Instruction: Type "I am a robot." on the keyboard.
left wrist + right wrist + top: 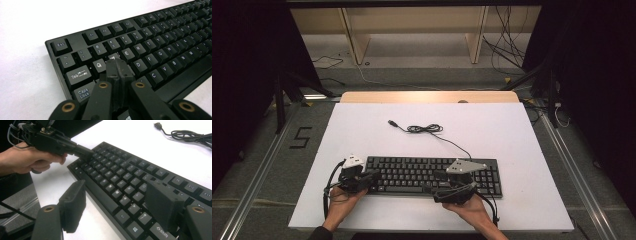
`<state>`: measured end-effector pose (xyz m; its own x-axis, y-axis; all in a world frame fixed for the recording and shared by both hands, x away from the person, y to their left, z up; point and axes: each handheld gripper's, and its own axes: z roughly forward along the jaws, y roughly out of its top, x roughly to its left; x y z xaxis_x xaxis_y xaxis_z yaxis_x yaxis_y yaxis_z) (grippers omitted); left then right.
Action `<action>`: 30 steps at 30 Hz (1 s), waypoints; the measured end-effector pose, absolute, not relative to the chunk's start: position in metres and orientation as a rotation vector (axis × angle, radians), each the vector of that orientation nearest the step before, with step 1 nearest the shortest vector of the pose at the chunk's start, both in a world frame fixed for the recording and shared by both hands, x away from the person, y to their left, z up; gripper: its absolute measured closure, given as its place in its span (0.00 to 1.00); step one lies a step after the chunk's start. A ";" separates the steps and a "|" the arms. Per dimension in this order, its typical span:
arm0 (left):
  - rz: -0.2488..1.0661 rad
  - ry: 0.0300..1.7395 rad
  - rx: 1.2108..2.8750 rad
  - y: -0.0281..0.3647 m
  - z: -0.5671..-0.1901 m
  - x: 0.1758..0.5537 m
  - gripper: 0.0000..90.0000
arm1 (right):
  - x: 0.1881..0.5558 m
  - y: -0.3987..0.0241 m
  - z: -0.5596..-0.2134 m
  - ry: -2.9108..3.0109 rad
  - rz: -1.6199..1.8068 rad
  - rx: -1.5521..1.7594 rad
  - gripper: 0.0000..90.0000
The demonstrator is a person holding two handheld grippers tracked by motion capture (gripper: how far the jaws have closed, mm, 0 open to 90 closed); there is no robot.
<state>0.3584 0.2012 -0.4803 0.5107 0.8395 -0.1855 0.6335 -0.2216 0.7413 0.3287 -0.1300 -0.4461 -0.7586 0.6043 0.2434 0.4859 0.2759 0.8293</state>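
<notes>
Keyboard [432,175] work is shown: the black board is laid near the front edge of the white table [512,130], its cable [427,129] trailed away toward the far side. The left gripper [117,66] is clenched with nothing between its jaws, so that the joined tips form one narrow point, set down on the W key [113,57], seemingly to press it alone. The right gripper [120,202] is held released, its jaws spread wide over the board's right portion, gripping nothing, probably kept ready nearby.
</notes>
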 end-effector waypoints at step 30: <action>0.333 1.203 1.928 0.202 -0.477 0.356 0.96 | 0.327 -0.129 -0.447 2.416 1.492 1.034 0.37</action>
